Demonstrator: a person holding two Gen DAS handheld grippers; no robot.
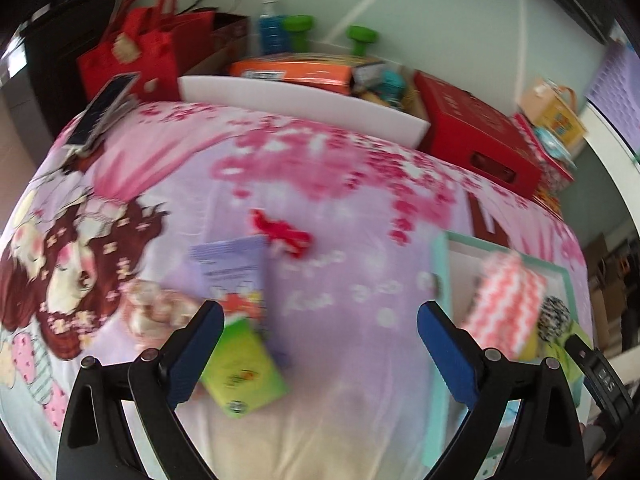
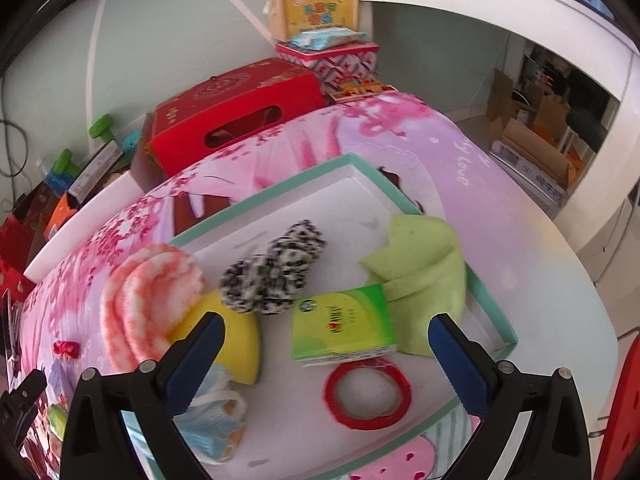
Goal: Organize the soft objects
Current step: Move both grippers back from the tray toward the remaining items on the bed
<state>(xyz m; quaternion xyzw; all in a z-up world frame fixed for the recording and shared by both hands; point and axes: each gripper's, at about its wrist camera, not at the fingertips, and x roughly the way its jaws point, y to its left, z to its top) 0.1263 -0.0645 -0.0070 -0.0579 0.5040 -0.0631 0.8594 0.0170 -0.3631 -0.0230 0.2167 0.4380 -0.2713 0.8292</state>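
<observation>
A teal-rimmed white tray (image 2: pixel 492 300) on the pink bedspread holds a pink-white cloth (image 2: pixel 148 292), a yellow sponge (image 2: pixel 240 344), a black-white fuzzy ball pair (image 2: pixel 272 276), a green tissue pack (image 2: pixel 340 324), a light green cloth (image 2: pixel 424 272), a red tape roll (image 2: pixel 368 396) and a blue-white soft item (image 2: pixel 216 416). My right gripper (image 2: pixel 326 340) is open above the tray. My left gripper (image 1: pixel 320 328) is open over the bedspread; a green tissue pack (image 1: pixel 244 368), a purple packet (image 1: pixel 236 272) and a small red item (image 1: pixel 284 236) lie near it. The tray (image 1: pixel 440 280) shows at the right.
A red box (image 2: pixel 236 124), a patterned box (image 2: pixel 332 60) and a yellow case (image 2: pixel 316 12) stand behind the table. A white board (image 1: pixel 300 104), a red bag (image 1: pixel 132 52) and a phone (image 1: pixel 104 108) stand at the far edge. Cardboard boxes (image 2: pixel 532 160) sit on the floor.
</observation>
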